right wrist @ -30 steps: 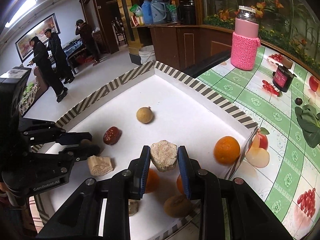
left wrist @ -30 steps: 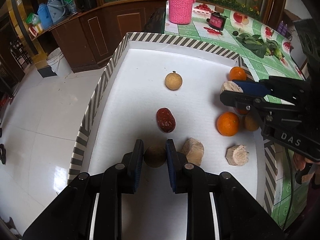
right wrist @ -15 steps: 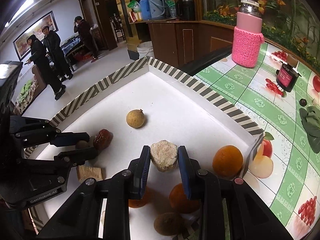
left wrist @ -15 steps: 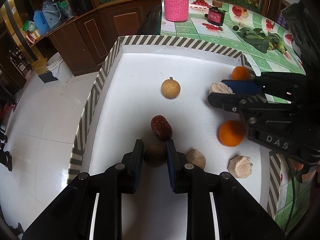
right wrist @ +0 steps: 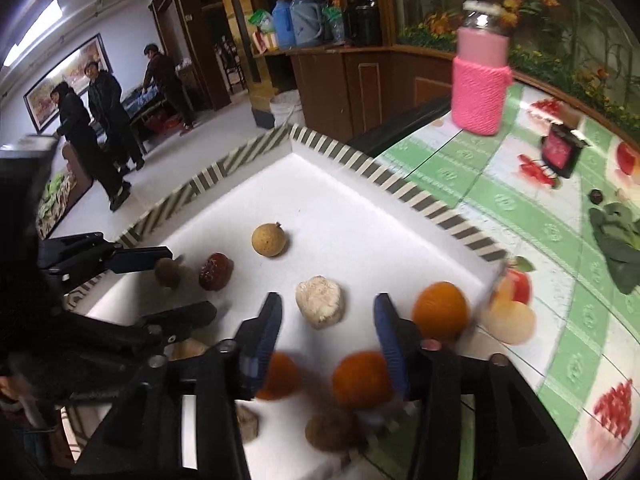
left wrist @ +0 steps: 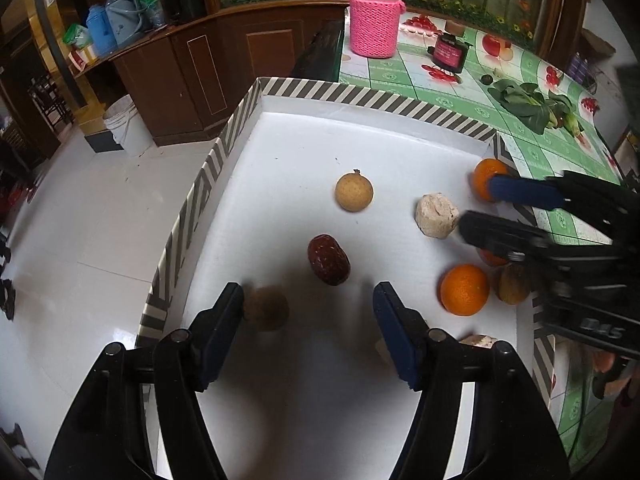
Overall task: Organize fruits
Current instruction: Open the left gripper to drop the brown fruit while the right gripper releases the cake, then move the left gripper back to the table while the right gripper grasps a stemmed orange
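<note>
Hand-held grippers (left wrist: 308, 320) (right wrist: 326, 326), both angled downward, jaws just opened over tray (left wrist: 360, 128)

White glossy tiled floor (left wrist: 80, 216). Dark wooden cabinets (left wrist: 208, 68) along the far side — a white bucket (left wrist: 126, 126) stands at their foot. Framed picture (right wrist: 60, 80) on a pale wall; ceiling strip light (right wrist: 32, 28) lit.
</note>
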Demonstrator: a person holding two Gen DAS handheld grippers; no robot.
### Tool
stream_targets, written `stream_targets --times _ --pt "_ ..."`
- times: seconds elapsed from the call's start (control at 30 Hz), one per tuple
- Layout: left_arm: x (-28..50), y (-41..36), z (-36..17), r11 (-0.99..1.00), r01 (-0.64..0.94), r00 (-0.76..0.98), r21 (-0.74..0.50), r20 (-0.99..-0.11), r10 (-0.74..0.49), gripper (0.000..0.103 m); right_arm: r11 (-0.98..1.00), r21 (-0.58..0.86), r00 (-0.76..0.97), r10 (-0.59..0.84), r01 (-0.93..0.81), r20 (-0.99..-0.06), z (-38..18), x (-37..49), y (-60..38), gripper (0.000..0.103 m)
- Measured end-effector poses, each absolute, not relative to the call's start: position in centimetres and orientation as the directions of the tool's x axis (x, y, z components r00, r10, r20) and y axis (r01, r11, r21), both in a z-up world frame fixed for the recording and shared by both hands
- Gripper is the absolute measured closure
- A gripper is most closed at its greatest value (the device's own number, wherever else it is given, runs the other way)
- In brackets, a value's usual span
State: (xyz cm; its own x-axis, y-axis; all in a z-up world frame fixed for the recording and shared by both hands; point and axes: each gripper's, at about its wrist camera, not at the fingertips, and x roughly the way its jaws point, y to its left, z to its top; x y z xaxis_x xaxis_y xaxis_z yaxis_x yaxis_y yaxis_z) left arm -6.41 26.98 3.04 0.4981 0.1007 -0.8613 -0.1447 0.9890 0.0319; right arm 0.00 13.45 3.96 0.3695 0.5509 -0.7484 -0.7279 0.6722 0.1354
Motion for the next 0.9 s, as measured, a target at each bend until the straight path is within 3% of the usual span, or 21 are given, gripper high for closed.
stream_targets --times 0.47,0.9 --pt "-7.2 22.8 5.4 0.994 -0.106 0.574 0.037 -0.814 0.091 0.036 0.77 0.161 0.463 0.522 -0.618 -0.717 5.7 -1.1 2.7 0.041" --pt "-6.3 15.2 6.1 0.999 0.028 0.577 -0.018 -0.817 -0.031 0.037 0.888 0.13 0.546 0.38 -0.441 -0.747 4.0 -1.9 -9.3 0.037"
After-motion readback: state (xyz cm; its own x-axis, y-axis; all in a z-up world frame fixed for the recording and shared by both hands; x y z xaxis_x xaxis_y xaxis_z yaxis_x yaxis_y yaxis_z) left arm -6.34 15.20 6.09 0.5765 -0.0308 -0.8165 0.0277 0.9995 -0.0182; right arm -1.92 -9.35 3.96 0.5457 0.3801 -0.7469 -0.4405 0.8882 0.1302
